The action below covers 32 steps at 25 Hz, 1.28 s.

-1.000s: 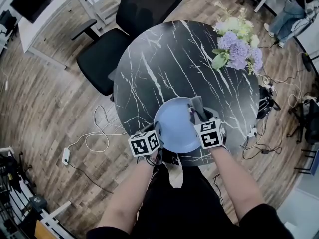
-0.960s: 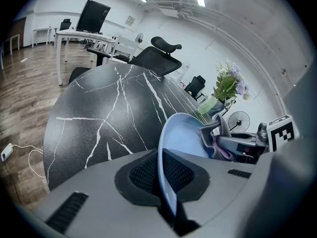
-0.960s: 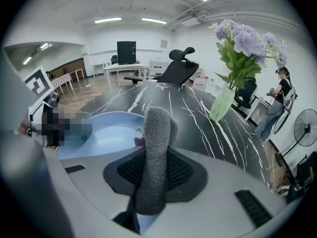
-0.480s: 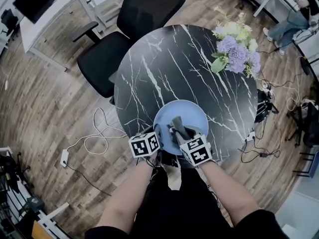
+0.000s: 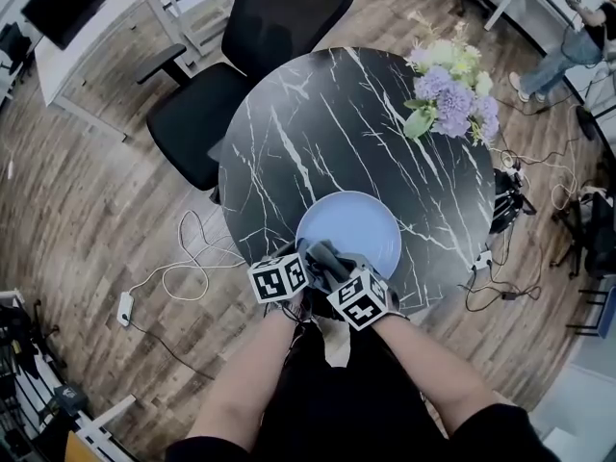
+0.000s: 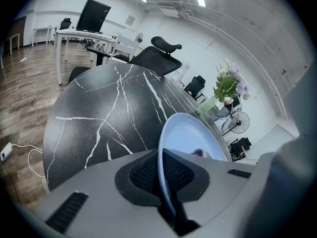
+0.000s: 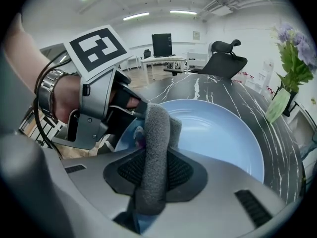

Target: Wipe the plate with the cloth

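Note:
A light blue plate lies near the front edge of the round black marble table. My left gripper is shut on the plate's near-left rim; in the left gripper view the rim runs between the ribbed pads. My right gripper is shut on a folded grey cloth. In the right gripper view the cloth sticks out of the jaws and rests on the near-left part of the plate, right beside the left gripper.
A vase of purple and white flowers stands at the table's far right. A black office chair is behind the table, a white desk at far left. Cables lie on the wooden floor. A seated person is at top right.
My right gripper has swept the cloth from the plate's right side across to its near-left rim, ending next to the left gripper. The left gripper and the plate have stayed put.

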Tool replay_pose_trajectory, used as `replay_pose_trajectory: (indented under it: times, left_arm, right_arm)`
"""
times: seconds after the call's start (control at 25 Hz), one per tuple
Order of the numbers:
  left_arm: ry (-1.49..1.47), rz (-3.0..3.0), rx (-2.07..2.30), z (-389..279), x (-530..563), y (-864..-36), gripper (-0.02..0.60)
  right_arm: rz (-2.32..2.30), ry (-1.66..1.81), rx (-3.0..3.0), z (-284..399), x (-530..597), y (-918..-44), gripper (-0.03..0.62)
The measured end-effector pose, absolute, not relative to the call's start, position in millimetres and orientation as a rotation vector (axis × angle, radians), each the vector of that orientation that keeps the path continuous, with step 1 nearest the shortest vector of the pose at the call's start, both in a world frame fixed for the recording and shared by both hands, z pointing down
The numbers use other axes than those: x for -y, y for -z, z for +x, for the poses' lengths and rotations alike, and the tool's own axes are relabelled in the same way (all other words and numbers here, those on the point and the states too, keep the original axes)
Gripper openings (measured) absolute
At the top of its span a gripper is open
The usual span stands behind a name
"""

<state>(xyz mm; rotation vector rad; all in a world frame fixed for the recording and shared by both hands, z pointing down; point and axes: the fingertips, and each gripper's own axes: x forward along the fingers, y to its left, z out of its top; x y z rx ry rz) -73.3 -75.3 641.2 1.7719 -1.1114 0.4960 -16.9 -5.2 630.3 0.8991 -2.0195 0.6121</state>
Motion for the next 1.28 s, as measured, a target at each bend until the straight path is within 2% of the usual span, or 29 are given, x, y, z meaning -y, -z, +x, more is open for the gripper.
replay_pose_trajectory:
  times: [0.72, 1.28]
  left_arm:
    - [-0.495, 1.784, 1.117, -72, 77, -640, 0.038]
    - [-0.496, 1.785, 1.118, -73, 77, -640, 0.038]
  right_arm:
    - [1.025, -0.546, 1.854, 76, 21, -636, 0.112]
    - [1.18, -0.538, 1.773, 116, 53, -631, 0.114]
